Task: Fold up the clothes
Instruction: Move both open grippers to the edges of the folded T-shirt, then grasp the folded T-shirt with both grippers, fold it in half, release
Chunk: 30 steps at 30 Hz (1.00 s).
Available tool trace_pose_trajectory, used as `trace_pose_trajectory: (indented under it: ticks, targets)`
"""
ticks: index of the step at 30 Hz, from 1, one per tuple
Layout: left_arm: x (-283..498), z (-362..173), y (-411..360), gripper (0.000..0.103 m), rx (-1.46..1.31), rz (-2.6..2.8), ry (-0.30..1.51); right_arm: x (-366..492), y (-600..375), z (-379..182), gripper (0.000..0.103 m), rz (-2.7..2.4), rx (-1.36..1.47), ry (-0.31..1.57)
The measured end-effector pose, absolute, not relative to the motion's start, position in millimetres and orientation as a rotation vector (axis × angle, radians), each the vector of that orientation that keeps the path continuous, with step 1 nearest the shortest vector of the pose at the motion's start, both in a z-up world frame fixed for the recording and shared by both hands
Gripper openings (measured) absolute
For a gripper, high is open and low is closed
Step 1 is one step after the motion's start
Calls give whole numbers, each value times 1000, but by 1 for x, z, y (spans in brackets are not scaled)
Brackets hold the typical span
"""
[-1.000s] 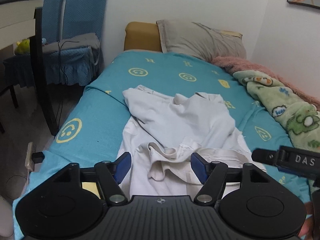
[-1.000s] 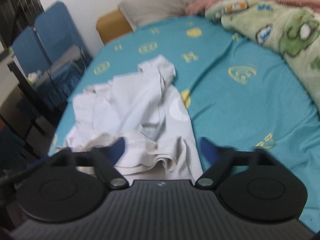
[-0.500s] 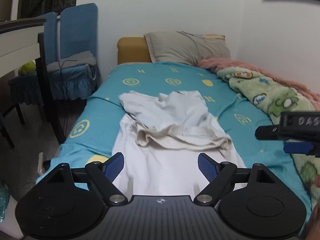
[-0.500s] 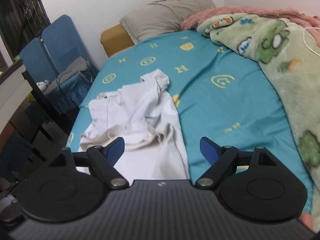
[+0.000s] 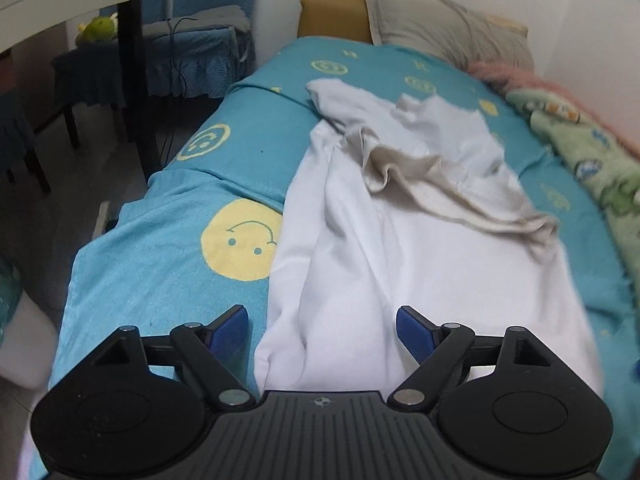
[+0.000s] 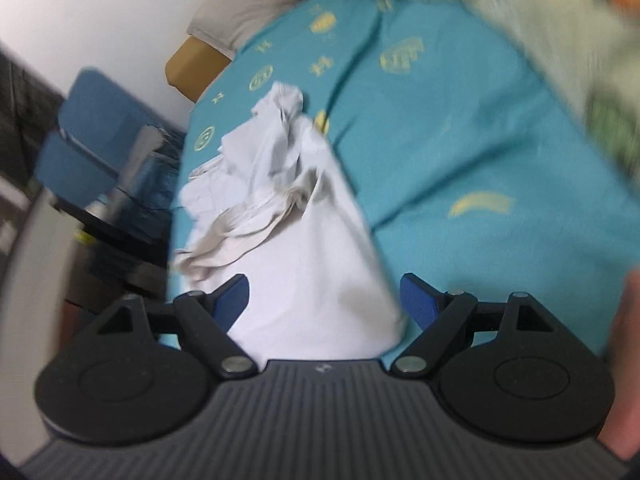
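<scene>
a home bedroom: single bed under a teal smiley-print sheet, grey pillow at the head against a white wall, green cartoon blanket along one side, blue-covered chair on the floor beside it.

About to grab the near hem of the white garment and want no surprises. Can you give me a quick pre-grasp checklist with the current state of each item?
1. Left gripper open, nothing between its fingers: ok.
2. Right gripper open and empty: ok.
3. White garment lying on the teal bedsheet, near hem within view of both grippers: ok.
4. Garment spread flat: not ok, far half bunched.
5. Green blanket clear of garment: ok.
6. Right wrist view sharp: not ok, blurred.
</scene>
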<state>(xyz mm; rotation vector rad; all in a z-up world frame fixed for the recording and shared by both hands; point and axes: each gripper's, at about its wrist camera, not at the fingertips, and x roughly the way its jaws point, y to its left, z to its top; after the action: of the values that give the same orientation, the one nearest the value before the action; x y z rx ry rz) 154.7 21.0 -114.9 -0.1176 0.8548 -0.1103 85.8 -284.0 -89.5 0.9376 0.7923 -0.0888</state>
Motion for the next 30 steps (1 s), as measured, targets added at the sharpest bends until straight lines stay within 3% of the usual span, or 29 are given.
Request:
trace_pose_trajectory:
  ticks: [6, 14, 17, 22, 25, 30]
  targets:
    - [128, -80, 53, 84, -365, -132, 829, 78, -293, -122, 85, -11, 1297, 818]
    - [117, -93, 59, 84, -574, -236, 929, 87, -262, -163, 84, -11, 1407, 942]
    - [124, -111, 55, 84, -658, -273, 999, 93, -266, -165, 75, -76, 1397, 892]
    - [137, -145, 45, 83, -840, -355, 1127, 90, -279, -170, 30, -180, 1419, 860]
    - [143, -152, 38, 84, -870, -384, 1135, 89, -278, -164, 14, -163, 1401, 836]
    - [151, -163, 37, 84, -953, -398, 1114, 83, -281, -142, 10, -64, 1367, 721]
